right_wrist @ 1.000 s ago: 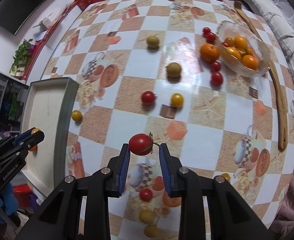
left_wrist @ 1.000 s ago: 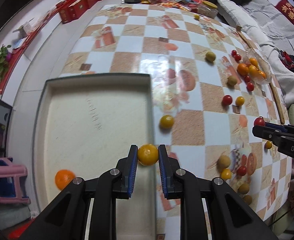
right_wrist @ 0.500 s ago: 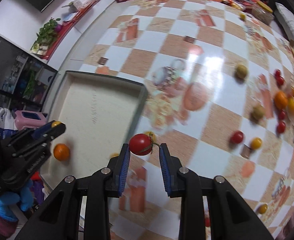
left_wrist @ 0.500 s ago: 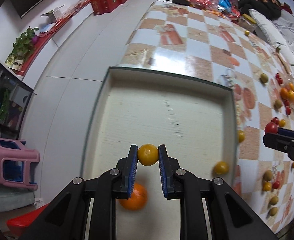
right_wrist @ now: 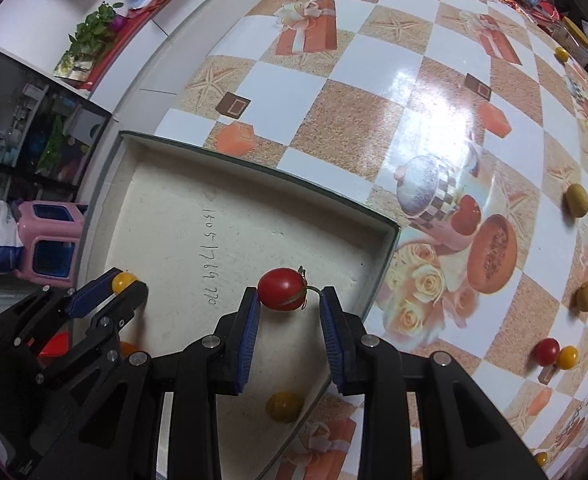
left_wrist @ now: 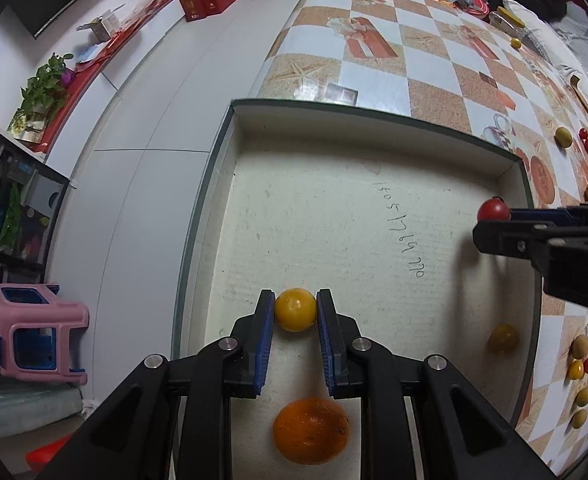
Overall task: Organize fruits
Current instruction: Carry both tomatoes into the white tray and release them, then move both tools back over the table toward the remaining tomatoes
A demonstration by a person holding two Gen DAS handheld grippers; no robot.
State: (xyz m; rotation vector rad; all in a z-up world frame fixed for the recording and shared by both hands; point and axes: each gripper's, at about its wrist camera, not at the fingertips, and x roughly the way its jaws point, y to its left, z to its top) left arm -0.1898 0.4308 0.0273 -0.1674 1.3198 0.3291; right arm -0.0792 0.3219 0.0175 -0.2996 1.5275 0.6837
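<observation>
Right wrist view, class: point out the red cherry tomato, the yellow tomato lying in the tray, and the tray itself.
red cherry tomato (right_wrist: 281,289), right wrist view, middle of its skin.
yellow tomato (right_wrist: 284,407), right wrist view, its centre.
tray (right_wrist: 388,248), right wrist view, right-hand rim near the far corner.

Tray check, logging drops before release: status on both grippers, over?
Left gripper shut on yellow tomato, over tray. Right gripper shut on red tomato, inside tray's right wall. Orange and one yellow fruit already in tray; drop spots clear.
</observation>
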